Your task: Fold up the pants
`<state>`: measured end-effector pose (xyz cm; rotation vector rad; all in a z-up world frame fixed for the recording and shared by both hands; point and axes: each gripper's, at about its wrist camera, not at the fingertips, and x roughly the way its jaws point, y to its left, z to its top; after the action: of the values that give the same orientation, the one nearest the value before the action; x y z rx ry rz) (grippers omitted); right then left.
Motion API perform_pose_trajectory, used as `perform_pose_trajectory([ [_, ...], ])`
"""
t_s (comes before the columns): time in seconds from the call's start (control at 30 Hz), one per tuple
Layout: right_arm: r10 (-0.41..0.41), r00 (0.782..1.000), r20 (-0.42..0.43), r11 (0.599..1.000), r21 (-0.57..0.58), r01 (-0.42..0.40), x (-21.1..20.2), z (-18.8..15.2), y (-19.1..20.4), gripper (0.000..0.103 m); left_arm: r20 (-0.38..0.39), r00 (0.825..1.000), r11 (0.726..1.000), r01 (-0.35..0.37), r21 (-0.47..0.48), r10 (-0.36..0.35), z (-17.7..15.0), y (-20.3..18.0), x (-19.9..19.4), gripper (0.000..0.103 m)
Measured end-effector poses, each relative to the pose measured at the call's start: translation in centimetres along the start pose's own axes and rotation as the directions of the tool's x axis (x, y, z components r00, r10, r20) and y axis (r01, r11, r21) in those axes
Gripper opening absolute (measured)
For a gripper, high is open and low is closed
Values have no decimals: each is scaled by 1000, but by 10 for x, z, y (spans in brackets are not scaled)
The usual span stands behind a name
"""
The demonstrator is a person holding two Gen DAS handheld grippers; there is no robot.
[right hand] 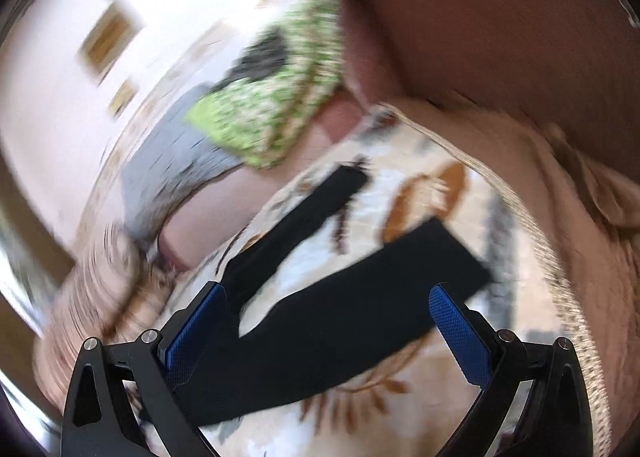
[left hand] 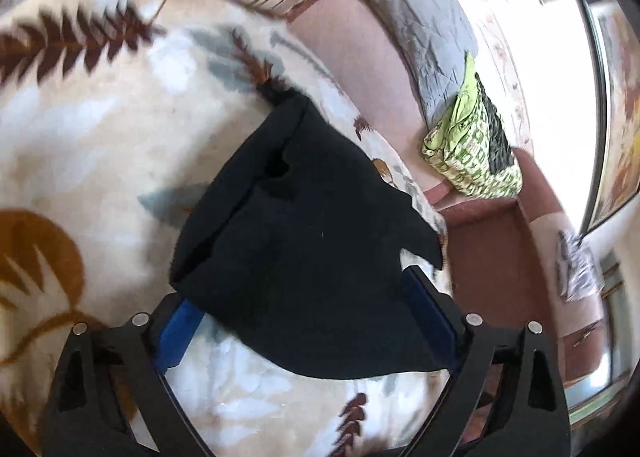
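Nearest the lens, the left hand-held gripper [left hand: 304,297] has its blue pads spread wide around the waist end of the black pants [left hand: 304,225], cloth between the jaws but nothing pinched as far as I can tell. The right hand-held gripper [right hand: 328,309] is spread too, over one of the two legs [right hand: 360,277] lying splayed apart on the leaf-print blanket [left hand: 100,137] on the bed. My worry: the waist is already bunched, so a bite there could catch only one layer, and the fold would come out crooked.
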<state>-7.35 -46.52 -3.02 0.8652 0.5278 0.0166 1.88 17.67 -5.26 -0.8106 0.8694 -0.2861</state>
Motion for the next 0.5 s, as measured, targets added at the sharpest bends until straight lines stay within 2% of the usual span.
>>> perform_pose_trajectory([
  [0.03,58,998,-26,995,87,-55,3,7,-21,101,16,1000,999,-20,31,19,0,-4,-1,94],
  [0.1,116,992,-49,962,254,-100,9,14,-57,101,19,999,994,-50,101,49,0,-13,3,94],
  [0.17,125,991,-52,927,363,-98,13,17,-85,98,5,998,989,-66,131,66,-1,-16,8,94],
  [0.2,115,992,-57,913,398,-83,14,16,-94,89,-15,998,989,-62,132,64,-1,-16,12,94],
  [0.23,105,992,-69,913,402,-69,16,17,-97,80,-37,997,989,-61,136,67,-1,-15,15,94],
  [0.3,105,987,-124,934,352,-55,25,20,-90,80,-43,992,981,-108,163,116,-3,-16,18,94],
  [0.33,81,981,-177,949,315,-22,34,21,-85,80,-43,988,973,-137,185,147,-5,-18,21,95],
  [0.37,20,974,-224,962,270,43,41,22,-80,78,-45,984,965,-159,207,172,-7,-20,23,95],
  [0.43,-42,966,-254,964,244,106,49,23,-75,76,-49,972,944,-210,255,230,-10,-25,30,95],
  [0.5,-61,966,-250,956,264,128,54,26,-74,76,-52,971,943,-215,253,235,-12,-25,32,99],
])
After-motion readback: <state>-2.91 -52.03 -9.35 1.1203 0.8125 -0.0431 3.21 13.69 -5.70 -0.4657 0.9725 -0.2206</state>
